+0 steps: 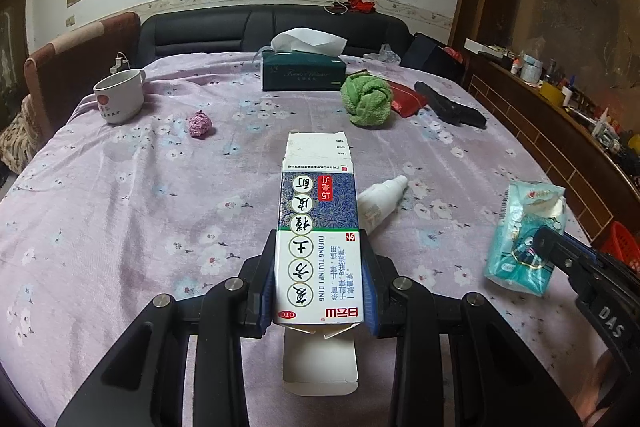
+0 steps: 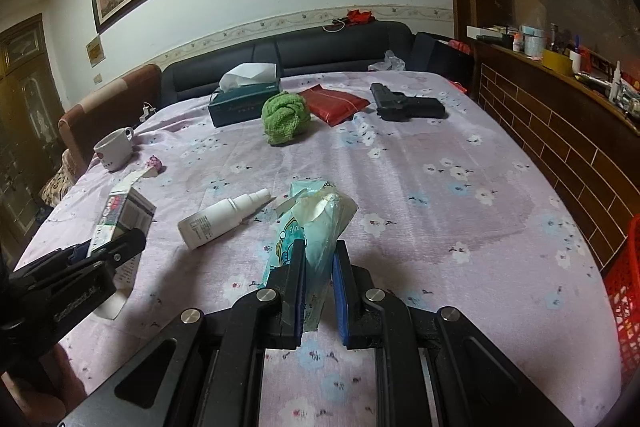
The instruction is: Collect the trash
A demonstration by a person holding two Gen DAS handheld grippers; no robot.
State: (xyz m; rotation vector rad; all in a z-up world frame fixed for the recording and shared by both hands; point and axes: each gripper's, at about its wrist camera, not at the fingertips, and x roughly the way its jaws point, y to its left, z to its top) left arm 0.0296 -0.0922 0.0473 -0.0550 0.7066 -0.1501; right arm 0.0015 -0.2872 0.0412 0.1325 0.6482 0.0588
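Note:
My left gripper point(image 1: 319, 239) is shut on a blue and white medicine carton point(image 1: 320, 227) whose end flaps hang open; the same carton point(image 2: 120, 223) shows at the left of the right wrist view. My right gripper point(image 2: 319, 247) is shut on a crumpled teal tissue pack point(image 2: 316, 223), also visible as the tissue pack point(image 1: 520, 239) at the right of the left wrist view. A white spray bottle point(image 2: 224, 217) lies on the floral cloth between the two grippers, seen too as the bottle point(image 1: 380, 199). A small pink paper wad point(image 1: 199, 123) lies farther back on the left.
On the pink floral table cloth point(image 2: 460, 207) stand a white mug point(image 1: 119, 95), a dark green tissue box point(image 1: 303, 71), a green rolled towel point(image 1: 366, 101), a red pouch point(image 2: 334, 104) and a black toy pistol point(image 2: 404, 105). A red basket point(image 2: 624, 291) sits off the right edge beside a cluttered shelf point(image 2: 560, 63).

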